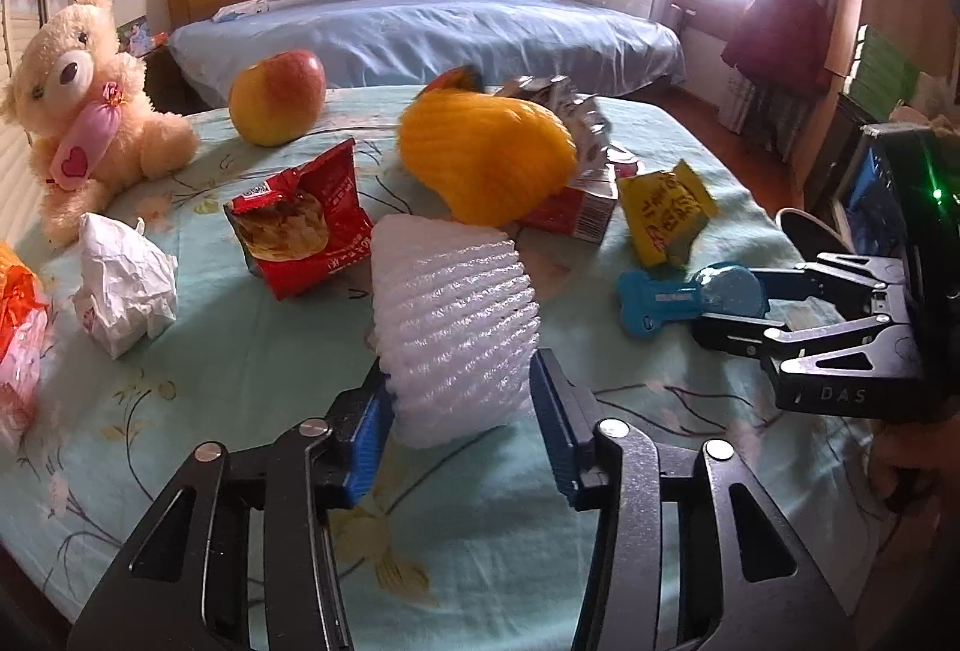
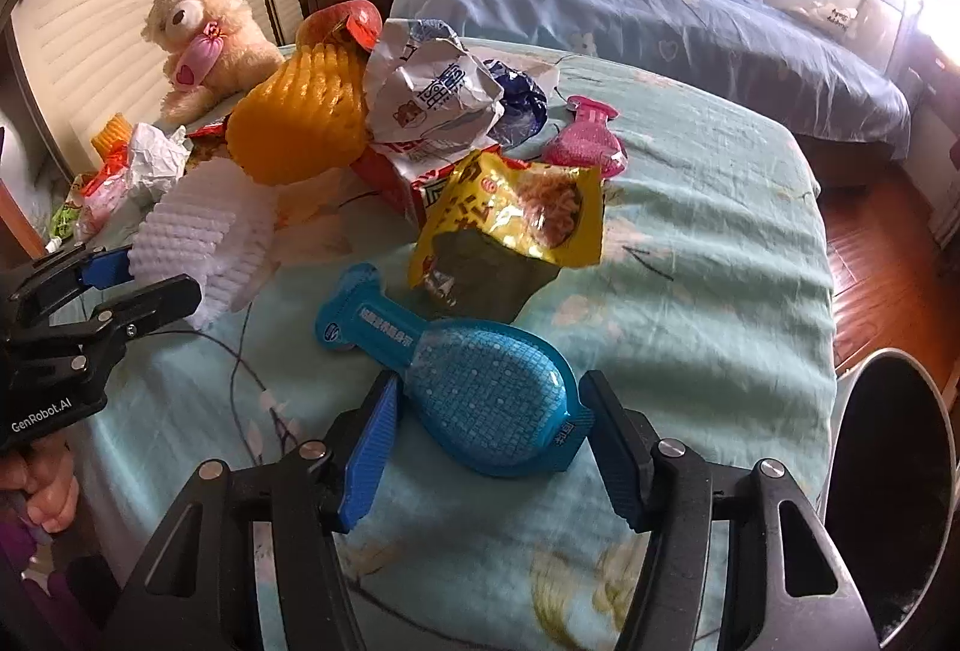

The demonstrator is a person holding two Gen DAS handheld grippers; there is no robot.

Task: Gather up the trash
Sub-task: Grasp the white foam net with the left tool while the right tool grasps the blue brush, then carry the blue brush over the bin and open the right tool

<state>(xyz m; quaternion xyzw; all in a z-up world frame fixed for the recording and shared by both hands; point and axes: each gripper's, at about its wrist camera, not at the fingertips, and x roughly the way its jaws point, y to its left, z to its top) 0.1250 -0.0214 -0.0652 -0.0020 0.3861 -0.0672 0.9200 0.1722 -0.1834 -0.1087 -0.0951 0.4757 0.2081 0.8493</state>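
We look from each wrist, tilted down along its own jaws, close above the table (image 1: 252, 387). Our left view faces the white foam net (image 1: 456, 327) between its jaws; our right view faces the blue packet (image 2: 480, 399) between its own. Both share the yellow foam net (image 1: 480, 159), teddy bear (image 2: 204, 33) and bed (image 1: 420, 33) beyond the jaws.

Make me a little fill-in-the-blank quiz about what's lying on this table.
1. The left gripper has its jaws around a ____ foam net.
2. The blue plastic package lies between the ____ gripper's jaws.
3. The teddy bear sits beside a red-and-yellow ____.
4. The tablecloth is pale ____.

Missing words: white; right; apple; green
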